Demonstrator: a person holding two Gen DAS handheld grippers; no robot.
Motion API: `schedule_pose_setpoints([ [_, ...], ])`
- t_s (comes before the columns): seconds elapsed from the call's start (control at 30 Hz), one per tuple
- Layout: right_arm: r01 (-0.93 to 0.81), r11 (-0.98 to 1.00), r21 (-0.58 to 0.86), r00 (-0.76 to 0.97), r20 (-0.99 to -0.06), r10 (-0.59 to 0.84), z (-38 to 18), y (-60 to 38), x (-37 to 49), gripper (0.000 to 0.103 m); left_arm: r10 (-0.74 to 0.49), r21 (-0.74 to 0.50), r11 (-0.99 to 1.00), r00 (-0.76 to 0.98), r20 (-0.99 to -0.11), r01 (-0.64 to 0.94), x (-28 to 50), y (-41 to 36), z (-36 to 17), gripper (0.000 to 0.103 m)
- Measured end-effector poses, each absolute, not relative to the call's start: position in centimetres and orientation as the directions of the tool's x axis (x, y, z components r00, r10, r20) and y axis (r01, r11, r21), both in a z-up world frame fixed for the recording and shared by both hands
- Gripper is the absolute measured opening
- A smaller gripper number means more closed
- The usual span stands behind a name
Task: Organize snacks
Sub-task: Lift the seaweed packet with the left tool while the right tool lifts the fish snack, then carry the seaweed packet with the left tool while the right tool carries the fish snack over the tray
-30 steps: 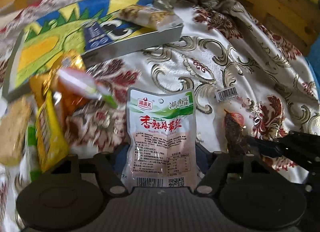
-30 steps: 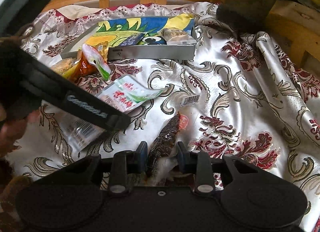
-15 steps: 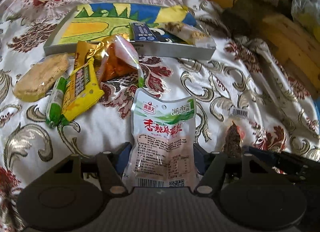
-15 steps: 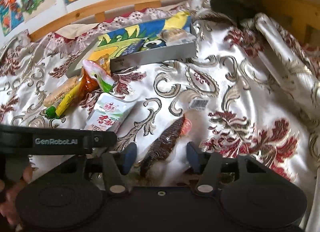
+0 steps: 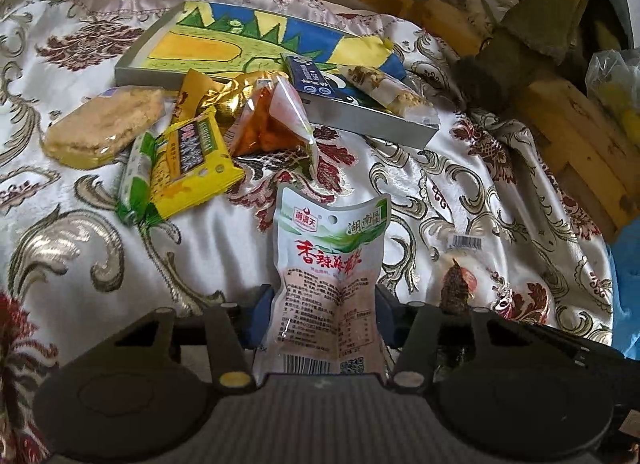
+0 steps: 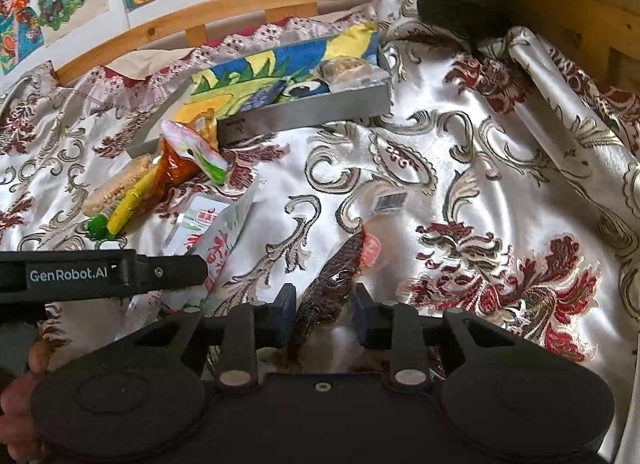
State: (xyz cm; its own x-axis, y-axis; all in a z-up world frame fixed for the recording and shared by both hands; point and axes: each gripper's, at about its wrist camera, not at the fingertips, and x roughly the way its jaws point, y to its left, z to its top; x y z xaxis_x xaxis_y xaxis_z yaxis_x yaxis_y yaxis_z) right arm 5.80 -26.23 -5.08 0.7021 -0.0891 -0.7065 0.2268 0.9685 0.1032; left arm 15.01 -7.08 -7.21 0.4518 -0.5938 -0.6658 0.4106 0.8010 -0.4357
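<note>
Left gripper [image 5: 320,314]: I am closing its jaws on the white seaweed pouch [image 5: 330,276], pads meeting its edges. The pouch's long axis is running straight ahead toward the painted tray [image 5: 276,107], which is lying well beyond it.

Right gripper [image 6: 322,308]: I am closing it about the dark jerky strip [image 6: 332,284], pads just beside it, contact unclear; the strip is slanting up and right on the bedspread [image 6: 460,191].

Against half a second back, the left gripper has narrowed and the right has drawn in from wide. Loose snacks [image 5: 188,167] are lying left of the pouch.
</note>
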Motion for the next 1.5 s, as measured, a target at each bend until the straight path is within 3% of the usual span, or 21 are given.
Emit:
schedule_pose_setpoints([
  [0.4,0.169,0.985,0.041,0.757,-0.645,-0.103,-4.2,-25.0,5.4,0.017,-0.584,-0.444,0.811,0.486,-0.65,0.381,13.8,-6.4,-6.3,0.048],
  [0.57,0.142,0.99,0.007,0.749,-0.654,-0.103,-4.5,-24.5,5.8,0.017,-0.58,-0.446,0.814,0.49,-0.65,0.372,13.8,-6.3,-6.2,0.048],
  [0.7,0.166,0.985,0.049,0.721,-0.687,-0.087,-5.1,-25.3,6.3,0.025,-0.579,-0.451,0.815,0.495,-0.648,0.363,13.8,-6.2,-6.2,0.047],
  [0.83,0.169,0.984,0.062,0.721,-0.688,-0.081,-5.3,-25.4,6.3,0.023,-0.577,-0.449,0.817,0.503,-0.643,0.363,13.6,-6.3,-6.0,0.047],
  [1.17,0.103,0.978,-0.179,0.771,-0.608,-0.192,-4.6,-22.8,5.8,0.017,-0.568,-0.447,0.823,0.508,-0.647,0.351,13.1,-6.2,-5.0,0.047],
  [1.5,0.119,0.961,-0.25,0.802,-0.547,-0.242,-4.2,-22.6,5.5,0.017,-0.581,-0.461,0.814,0.514,-0.632,0.353,12.4,-6.2,-3.8,0.047],
])
